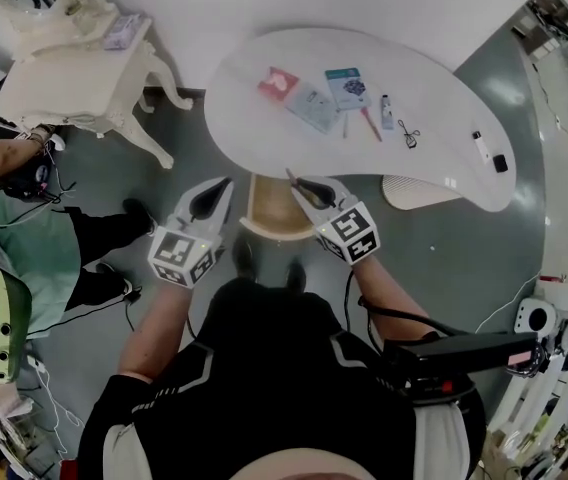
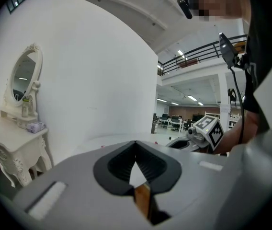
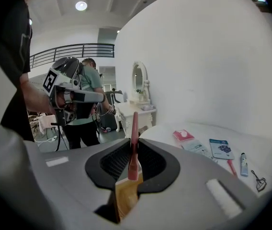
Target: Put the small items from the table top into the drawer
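**Pink stick held over the open drawer**

The right hand-held gripper is clamped on a thin pink stick, which stands up between its jaws; it hangs just over the open wooden drawer below the near edge of the tabletop; in the right gripper view the wood of the drawer shows directly under the jaws. The left hand-held gripper has its jaws together with nothing between them; it hangs at the left side of the drawer.

I judge that the step in hand is to drop this stick into the drawer; the next move calls for lowering it a little and opening the jaws, so that the stick falls inside and not on the drawer's front rim.

Much of the task is not yet done: a red packet, a grey packet, a blue packet, a red pen, a small tube and a scissor-like tool lie across the middle of the tabletop; a white item and a black item lie near its right edge.
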